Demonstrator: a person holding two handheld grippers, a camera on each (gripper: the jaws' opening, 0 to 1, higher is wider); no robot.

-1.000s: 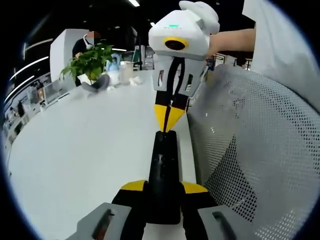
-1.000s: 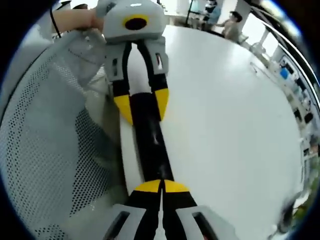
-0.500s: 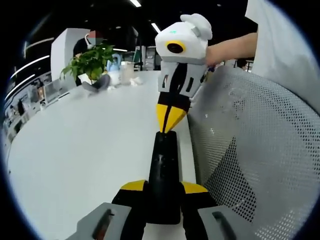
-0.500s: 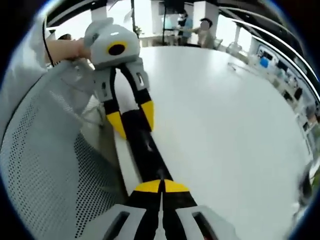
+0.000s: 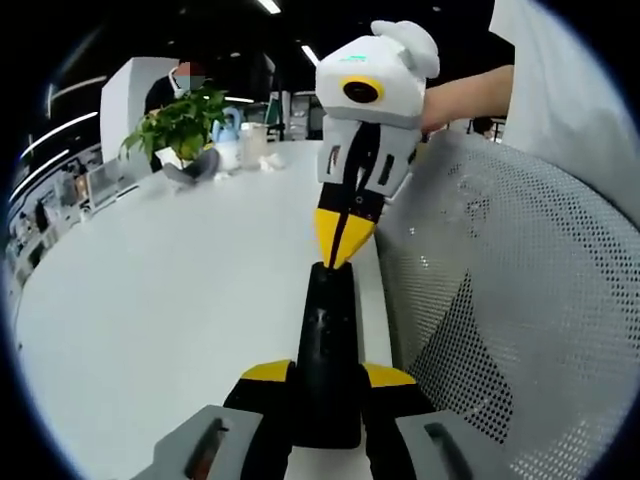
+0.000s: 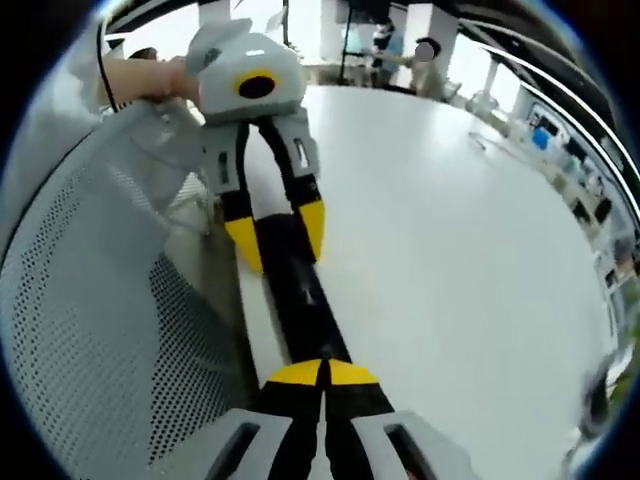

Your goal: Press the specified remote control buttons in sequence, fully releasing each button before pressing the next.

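White round surface (image 5: 150, 300) is stretching out toward an office background with a potted plant (image 5: 180, 125), and a mesh chair back (image 5: 520, 300) is crowding the near edge. Black remote control (image 5: 325, 350) is lying along that edge, long and slim; it is looking rigid, light and smooth-shelled, so likely to skid under a press unless pinned. Best hold is across its narrow sides near one end, leaving the button face clear.

Left hand-held gripper (image 5: 327, 378) is doing that, its yellow-tipped jaws parted just enough to be clamping the remote's near end. Right hand-held gripper (image 5: 340, 255) is pointing down at the far end with its jaws closed to a point, gripping nothing. Whether its tip is actually touching a button is hard to tell. In the right gripper view the remote control (image 6: 295, 290) is running from that tip (image 6: 322, 372) to the left hand-held gripper (image 6: 275, 235).
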